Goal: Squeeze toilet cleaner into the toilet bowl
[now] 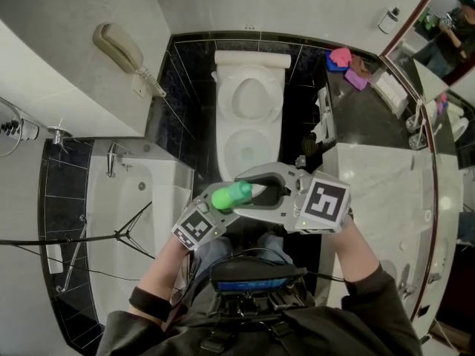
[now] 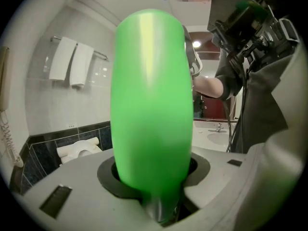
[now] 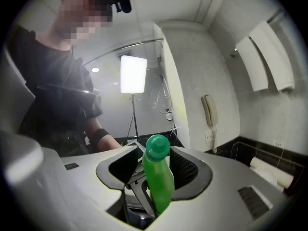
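A green toilet cleaner bottle (image 1: 231,196) hangs over the front of the open white toilet (image 1: 249,73), above its bowl (image 1: 247,154). My left gripper (image 1: 220,208) is shut on the bottle's thicker end; in the left gripper view the green bottle (image 2: 151,105) fills the space between the jaws. My right gripper (image 1: 261,192) reaches in from the right around the cap end. In the right gripper view the bottle (image 3: 158,177) stands between the jaws of the right gripper (image 3: 155,170), with a gap on its left side, so these jaws are open.
A bathtub (image 1: 126,213) lies to the left, with a wall phone (image 1: 122,50) above it. A marble counter (image 1: 378,191) runs along the right, with pink items (image 1: 341,56) at its far end. Towels (image 2: 72,61) hang on the wall. The person's legs are just below the grippers.
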A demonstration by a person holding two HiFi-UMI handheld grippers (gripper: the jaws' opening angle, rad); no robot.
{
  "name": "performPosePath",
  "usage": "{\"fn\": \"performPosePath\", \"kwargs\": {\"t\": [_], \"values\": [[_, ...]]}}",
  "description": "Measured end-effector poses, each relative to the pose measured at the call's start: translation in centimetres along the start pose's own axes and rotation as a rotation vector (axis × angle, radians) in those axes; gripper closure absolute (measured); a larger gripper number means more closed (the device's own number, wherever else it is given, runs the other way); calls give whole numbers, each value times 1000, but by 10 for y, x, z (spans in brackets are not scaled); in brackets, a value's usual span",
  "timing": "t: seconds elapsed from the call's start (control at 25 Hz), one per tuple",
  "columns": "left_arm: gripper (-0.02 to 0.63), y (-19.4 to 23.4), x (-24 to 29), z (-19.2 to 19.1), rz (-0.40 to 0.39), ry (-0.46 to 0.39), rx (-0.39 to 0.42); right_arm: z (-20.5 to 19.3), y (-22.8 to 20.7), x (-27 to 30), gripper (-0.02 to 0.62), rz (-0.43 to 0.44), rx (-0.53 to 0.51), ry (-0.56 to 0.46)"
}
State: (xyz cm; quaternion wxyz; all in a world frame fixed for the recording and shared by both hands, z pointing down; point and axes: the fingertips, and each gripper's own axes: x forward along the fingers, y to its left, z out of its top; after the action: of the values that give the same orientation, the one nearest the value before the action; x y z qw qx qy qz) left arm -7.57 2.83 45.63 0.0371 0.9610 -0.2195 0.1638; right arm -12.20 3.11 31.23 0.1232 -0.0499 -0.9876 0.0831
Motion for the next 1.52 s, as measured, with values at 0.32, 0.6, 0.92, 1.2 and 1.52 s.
{"fn": "performPosePath", "kwargs": {"t": [0.32, 0.6, 0.92, 1.2, 1.52], "values": [[410, -7, -9, -2, -134, 28, 2, 20, -1, -9, 370, 1, -208, -2], [410, -19, -9, 1, -210, 19, -3, 22, 9, -5, 416, 80, -329, 59], [410, -16, -5, -4, -146, 39, 13, 15, 9, -5, 433, 97, -246, 59], [410, 9, -2, -18, 105, 81, 81, -1, -4, -5, 436, 64, 31, 22], [410, 29, 8, -33, 368, 101, 83, -15, -27, -15, 440, 5, 460, -113]]}}
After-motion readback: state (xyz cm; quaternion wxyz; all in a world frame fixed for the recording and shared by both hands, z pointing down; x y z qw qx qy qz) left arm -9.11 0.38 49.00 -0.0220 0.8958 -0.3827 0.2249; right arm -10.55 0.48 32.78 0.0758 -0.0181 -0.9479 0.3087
